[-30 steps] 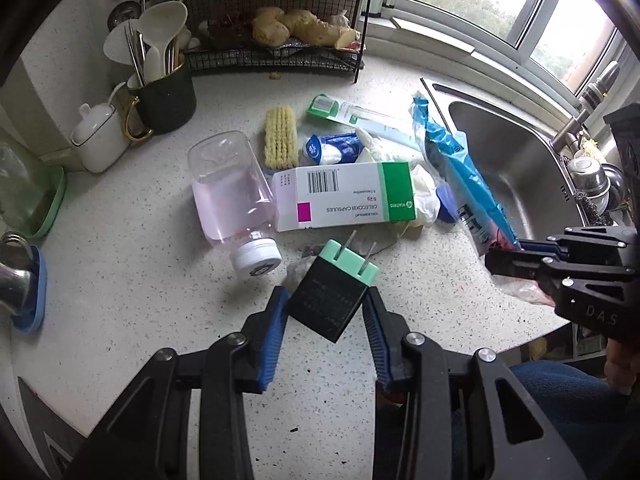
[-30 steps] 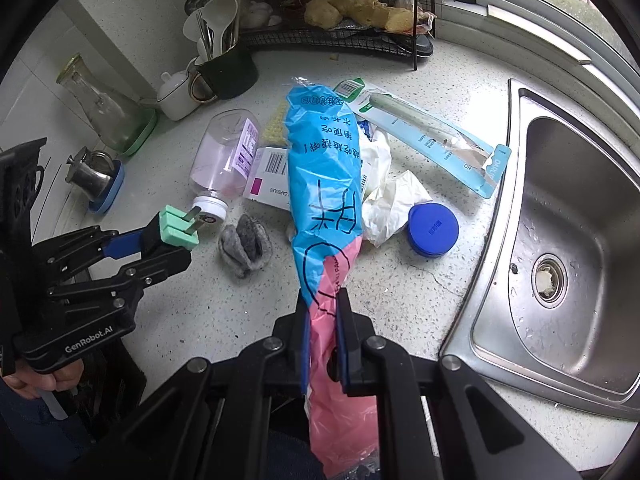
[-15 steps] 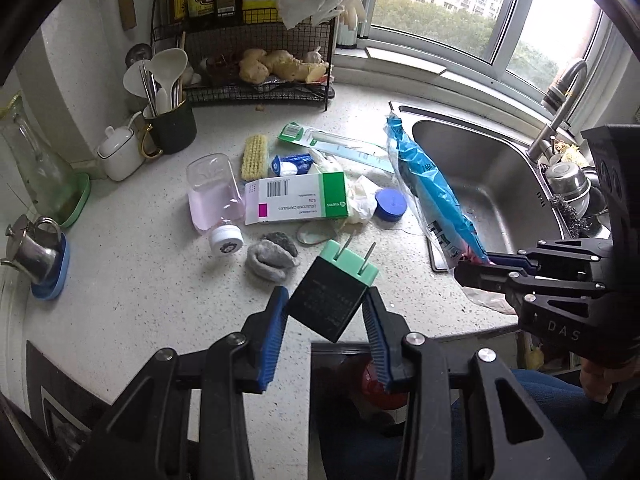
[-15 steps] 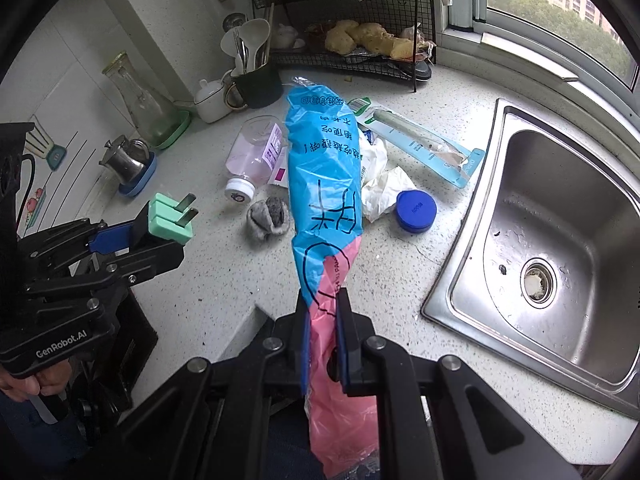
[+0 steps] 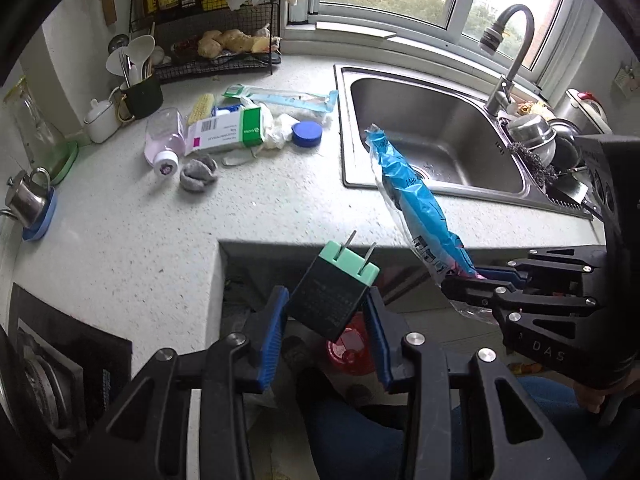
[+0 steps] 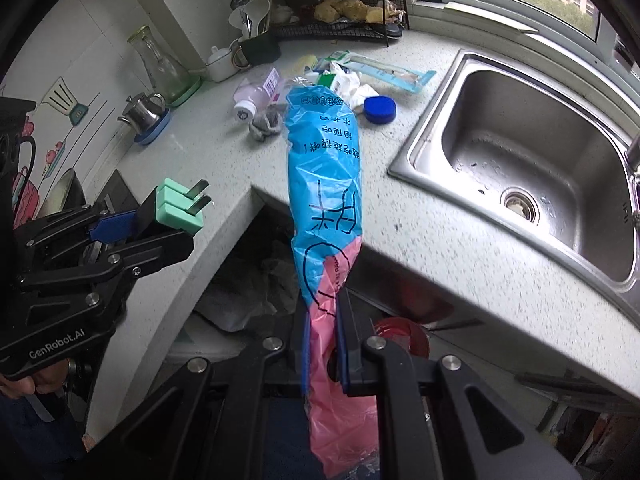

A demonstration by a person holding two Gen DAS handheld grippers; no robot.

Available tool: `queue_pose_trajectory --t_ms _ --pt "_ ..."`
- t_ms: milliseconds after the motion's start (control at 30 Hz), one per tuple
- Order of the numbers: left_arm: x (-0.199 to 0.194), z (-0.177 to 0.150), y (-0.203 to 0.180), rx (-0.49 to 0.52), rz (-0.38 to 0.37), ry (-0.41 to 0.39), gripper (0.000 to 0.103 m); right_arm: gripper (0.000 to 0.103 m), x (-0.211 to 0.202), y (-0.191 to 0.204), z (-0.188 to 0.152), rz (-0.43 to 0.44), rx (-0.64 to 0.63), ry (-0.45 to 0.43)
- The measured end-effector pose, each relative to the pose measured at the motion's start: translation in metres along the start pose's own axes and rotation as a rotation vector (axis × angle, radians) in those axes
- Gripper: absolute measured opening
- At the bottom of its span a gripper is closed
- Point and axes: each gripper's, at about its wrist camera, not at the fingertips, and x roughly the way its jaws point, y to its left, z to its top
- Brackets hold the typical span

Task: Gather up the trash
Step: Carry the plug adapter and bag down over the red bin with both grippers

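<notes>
My left gripper [image 5: 326, 320] is shut on a black plug adapter with a green face and two prongs [image 5: 334, 286]; it also shows in the right wrist view [image 6: 176, 210]. My right gripper [image 6: 323, 340] is shut on a long blue and pink plastic wrapper [image 6: 326, 184], also seen in the left wrist view [image 5: 416, 216]. Both are held off the counter's front edge, above the floor. More trash lies on the counter: a white and green box [image 5: 226, 134], a clear bottle [image 5: 164, 144], a blue lid [image 5: 307, 134], a grey wad [image 5: 198, 170].
A red container [image 6: 400, 334] sits on the floor below the counter edge. The steel sink [image 5: 436, 148] with faucet is at right. A wire rack [image 5: 224, 52], utensil cup [image 5: 140, 92], white pot and small kettle [image 5: 24, 200] stand along the back and left.
Both grippers have pulled back from the counter and now hang beyond its front edge, each still holding its item. The floor and red container have come into view.
</notes>
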Motion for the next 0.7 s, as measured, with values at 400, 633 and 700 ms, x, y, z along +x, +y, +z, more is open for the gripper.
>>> queue_pose_trajectory --t_ms 400,633,700 --pt "0.043 -0.064 -0.038 0.017 -0.035 0.138 0.036 0.010 0.025 -0.011 -0.070 0.011 0.072 0.140" --pt "0.107 -0.093 -0.037 -0.001 -0.021 0.232 0.036 0.010 0.083 -0.029 -0.089 0.005 0.129 0.270" --pt "0.131 -0.102 -0.036 -0.013 -0.022 0.261 0.036 0.010 0.107 -0.038 -0.091 0.000 0.142 0.307"
